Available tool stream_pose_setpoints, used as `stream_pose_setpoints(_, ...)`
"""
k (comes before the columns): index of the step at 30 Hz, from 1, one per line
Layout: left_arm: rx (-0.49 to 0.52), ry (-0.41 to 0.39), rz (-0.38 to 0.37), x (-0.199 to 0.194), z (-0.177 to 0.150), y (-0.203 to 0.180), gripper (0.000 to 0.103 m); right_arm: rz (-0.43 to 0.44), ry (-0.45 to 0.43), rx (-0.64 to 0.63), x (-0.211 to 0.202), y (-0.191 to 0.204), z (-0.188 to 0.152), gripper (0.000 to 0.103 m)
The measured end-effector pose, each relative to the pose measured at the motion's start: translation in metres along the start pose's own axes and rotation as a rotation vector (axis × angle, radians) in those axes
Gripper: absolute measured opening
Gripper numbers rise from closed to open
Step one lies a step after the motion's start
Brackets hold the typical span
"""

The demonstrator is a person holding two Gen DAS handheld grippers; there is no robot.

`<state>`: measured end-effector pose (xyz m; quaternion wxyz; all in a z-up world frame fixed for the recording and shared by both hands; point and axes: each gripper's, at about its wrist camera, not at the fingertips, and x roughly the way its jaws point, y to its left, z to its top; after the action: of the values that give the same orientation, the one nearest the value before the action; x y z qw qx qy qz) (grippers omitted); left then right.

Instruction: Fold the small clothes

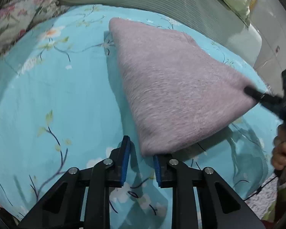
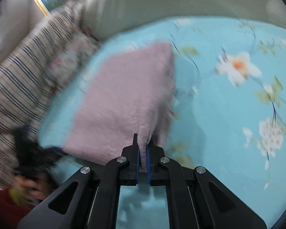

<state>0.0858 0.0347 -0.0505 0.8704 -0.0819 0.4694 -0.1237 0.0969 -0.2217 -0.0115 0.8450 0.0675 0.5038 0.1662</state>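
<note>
Right gripper lifts one corner of the pink cloth to fold it.

The right gripper (image 2: 142,152) is closed on a corner of the pink cloth (image 2: 124,99); the left gripper (image 1: 141,162) is open, with the cloth's near corner just ahead of it on the blue bedsheet (image 1: 57,95). The next move probably calls for carrying the held corner across.

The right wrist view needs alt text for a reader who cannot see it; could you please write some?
The right gripper is shut on a corner of a folded pale pink garment, which lies on a blue floral bedsheet. A striped cushion sits at the left edge; the picture is motion-blurred.
</note>
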Motion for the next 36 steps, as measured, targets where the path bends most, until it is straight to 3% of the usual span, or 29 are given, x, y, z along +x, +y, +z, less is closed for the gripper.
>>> stream_pose_setpoints(3, -0.003, 0.008, -0.004, 0.001, -0.004, 0.000, 0.022, -0.059, 0.029, -0.019, 0.016, 0.000, -0.014, 0.008)
stream_pose_setpoints(6, 0.030, 0.030, -0.005, -0.005, -0.005, 0.001, 0.022, -0.093, 0.028, -0.020, 0.001, 0.005, -0.009, 0.025)
stream_pose_setpoints(7, 0.047, 0.021, -0.005, -0.012, -0.008, -0.001, 0.021, -0.099, 0.023, -0.010, -0.005, 0.004, -0.007, 0.025)
stream_pose_setpoints(12, 0.152, -0.048, -0.108, -0.054, -0.009, -0.004, 0.022, 0.004, -0.142, 0.043, -0.050, 0.012, 0.023, 0.025)
stream_pose_setpoints(15, 0.145, -0.064, -0.172, -0.052, 0.009, -0.009, 0.022, 0.071, -0.133, 0.033, -0.027, 0.023, 0.050, 0.025)
stream_pose_setpoints(19, 0.123, -0.060, -0.235, -0.030, 0.027, -0.017, 0.022, -0.007, -0.045, 0.052, 0.030, 0.012, 0.064, 0.025)
stream_pose_setpoints(20, 0.121, -0.043, -0.241, -0.022, 0.029, -0.018, 0.022, -0.038, -0.031, 0.071, 0.042, 0.004, 0.065, 0.020)
stream_pose_setpoints(21, 0.123, -0.022, -0.244, -0.016, 0.028, -0.019, 0.022, -0.060, -0.022, 0.103, 0.053, -0.011, 0.064, 0.004)
stream_pose_setpoints(22, 0.124, 0.002, -0.227, -0.006, 0.025, -0.019, 0.022, -0.059, -0.020, 0.129, 0.059, -0.020, 0.064, 0.000)
stream_pose_setpoints(24, 0.124, 0.034, -0.197, 0.008, 0.020, -0.016, 0.020, -0.029, -0.038, 0.148, 0.062, -0.029, 0.063, 0.000)
stream_pose_setpoints(36, 0.092, 0.018, -0.177, 0.015, 0.019, -0.014, 0.020, -0.046, -0.062, 0.134, 0.048, -0.023, 0.056, 0.000)
